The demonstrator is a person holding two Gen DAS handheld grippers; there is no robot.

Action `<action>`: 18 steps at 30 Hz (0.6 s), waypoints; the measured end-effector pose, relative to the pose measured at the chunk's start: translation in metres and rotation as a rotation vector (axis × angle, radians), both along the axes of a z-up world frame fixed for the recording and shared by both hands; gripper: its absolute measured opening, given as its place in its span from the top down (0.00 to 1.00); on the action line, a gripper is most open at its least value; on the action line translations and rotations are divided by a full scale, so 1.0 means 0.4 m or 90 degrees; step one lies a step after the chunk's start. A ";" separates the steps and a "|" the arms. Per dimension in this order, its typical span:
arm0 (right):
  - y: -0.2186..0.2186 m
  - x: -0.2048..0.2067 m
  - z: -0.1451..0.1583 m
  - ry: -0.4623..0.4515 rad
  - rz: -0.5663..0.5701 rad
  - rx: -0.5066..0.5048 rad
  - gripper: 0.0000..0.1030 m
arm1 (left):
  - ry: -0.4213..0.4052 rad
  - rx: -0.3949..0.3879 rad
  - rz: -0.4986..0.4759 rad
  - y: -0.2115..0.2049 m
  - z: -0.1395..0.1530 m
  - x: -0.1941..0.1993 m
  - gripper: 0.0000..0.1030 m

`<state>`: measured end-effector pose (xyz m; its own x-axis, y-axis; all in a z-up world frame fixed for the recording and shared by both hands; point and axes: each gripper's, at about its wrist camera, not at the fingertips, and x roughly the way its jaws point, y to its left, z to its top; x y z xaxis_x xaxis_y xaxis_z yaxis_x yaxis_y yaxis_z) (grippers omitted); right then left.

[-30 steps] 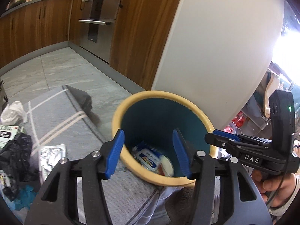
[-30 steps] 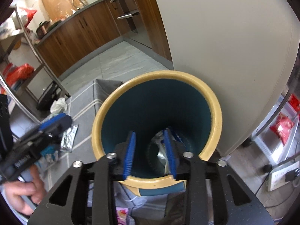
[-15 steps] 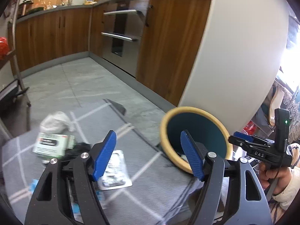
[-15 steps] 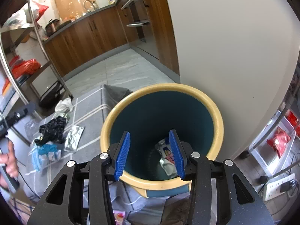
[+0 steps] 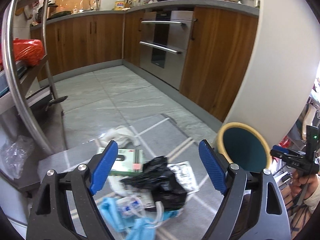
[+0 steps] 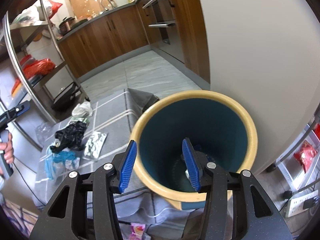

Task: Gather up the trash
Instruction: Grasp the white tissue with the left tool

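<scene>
Below, trash pile [image 5: 152, 182] under the empty, opening left gripper [image 5: 158, 170]; right gripper [image 6: 161, 165] likewise over bin [image 6: 200, 98].

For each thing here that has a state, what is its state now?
left gripper: jaws opening, nothing between them
right gripper: jaws opening, empty, over the bin
bin: upright, some trash inside
black bag: crumpled, on the mat
oven door: shut
</scene>
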<state>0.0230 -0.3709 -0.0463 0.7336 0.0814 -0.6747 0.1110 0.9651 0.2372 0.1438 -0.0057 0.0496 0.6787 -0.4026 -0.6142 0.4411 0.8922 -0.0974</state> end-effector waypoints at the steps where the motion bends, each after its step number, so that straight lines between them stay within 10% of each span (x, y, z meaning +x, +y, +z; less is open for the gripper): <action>1: 0.010 0.005 0.002 0.001 0.005 0.001 0.52 | 0.002 0.001 0.004 0.012 0.000 0.007 0.20; 18: 0.190 0.093 0.001 0.019 0.089 0.019 0.50 | 0.083 0.031 0.024 0.116 -0.109 0.260 0.16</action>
<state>0.0604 -0.2948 -0.0458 0.6938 0.2011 -0.6915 -0.0160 0.9643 0.2644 0.2477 0.0408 0.0061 0.6060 -0.3459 -0.7163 0.3938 0.9129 -0.1077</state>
